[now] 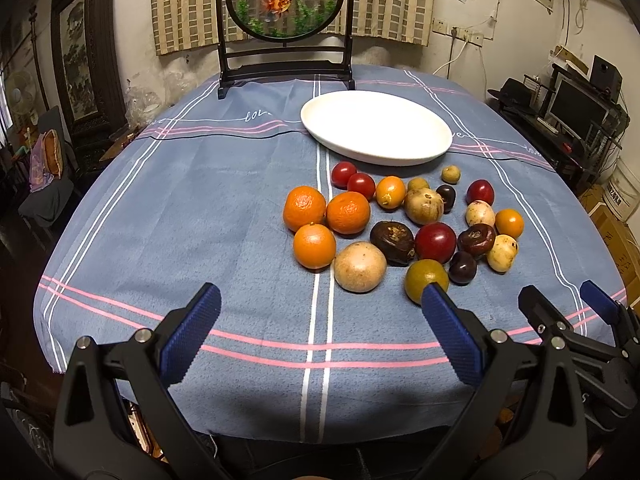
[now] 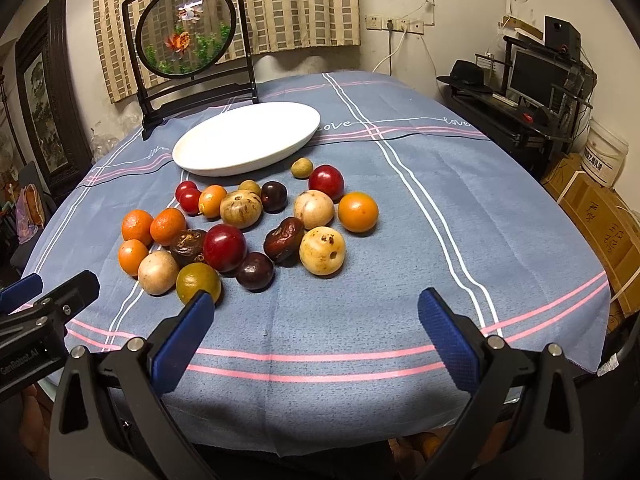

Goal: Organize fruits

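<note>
Blue tablecloth point(image 1: 200, 208): fruits point(image 1: 400, 224) loose before white plate point(image 1: 376, 126). Left gripper point(image 1: 320, 304), right gripper point(image 2: 316, 308) spread wide, empty, touching nothing.

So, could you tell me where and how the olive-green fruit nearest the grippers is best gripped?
Probably across the widest middle of the green fruit, fingers on its left and right flanks, coming from the near table edge. It is round, its near side is clear, and a tan fruit crowds its left, so the open right gripper suits.

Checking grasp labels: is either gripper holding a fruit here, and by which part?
Nothing is held. The left gripper and right gripper are open above the tablecloth.
</note>
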`<action>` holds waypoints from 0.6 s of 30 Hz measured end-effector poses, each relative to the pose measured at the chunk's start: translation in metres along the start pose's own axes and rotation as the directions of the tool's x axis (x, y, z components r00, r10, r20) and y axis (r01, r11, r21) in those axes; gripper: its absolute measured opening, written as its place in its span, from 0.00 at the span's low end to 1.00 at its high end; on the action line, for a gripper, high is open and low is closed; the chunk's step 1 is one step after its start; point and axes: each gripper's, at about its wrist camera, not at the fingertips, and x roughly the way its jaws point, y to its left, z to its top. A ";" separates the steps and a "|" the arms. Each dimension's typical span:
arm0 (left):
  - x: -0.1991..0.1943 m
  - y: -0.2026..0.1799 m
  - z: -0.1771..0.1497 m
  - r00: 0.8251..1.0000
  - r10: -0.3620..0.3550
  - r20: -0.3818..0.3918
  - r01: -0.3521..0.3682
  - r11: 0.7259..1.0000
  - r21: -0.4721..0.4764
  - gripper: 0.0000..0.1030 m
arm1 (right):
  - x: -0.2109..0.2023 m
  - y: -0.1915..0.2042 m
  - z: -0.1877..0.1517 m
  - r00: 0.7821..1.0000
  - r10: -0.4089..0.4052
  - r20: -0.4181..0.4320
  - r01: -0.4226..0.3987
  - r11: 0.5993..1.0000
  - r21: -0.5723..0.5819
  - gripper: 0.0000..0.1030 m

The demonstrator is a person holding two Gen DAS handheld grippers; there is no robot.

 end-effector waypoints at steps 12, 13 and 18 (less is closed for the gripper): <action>0.003 0.001 -0.002 1.000 0.001 -0.006 -0.001 1.000 0.001 0.98 | 0.003 0.000 -0.002 1.000 0.004 -0.009 -0.004 1.000 0.000 0.99; 0.002 0.001 -0.002 1.000 0.001 -0.006 -0.001 1.000 0.002 0.98 | 0.003 0.000 -0.002 1.000 0.004 -0.010 -0.004 1.000 0.001 0.99; 0.003 0.001 -0.003 1.000 0.000 -0.011 0.000 1.000 0.000 0.98 | 0.003 0.001 -0.002 1.000 0.003 -0.010 -0.003 1.000 0.000 0.99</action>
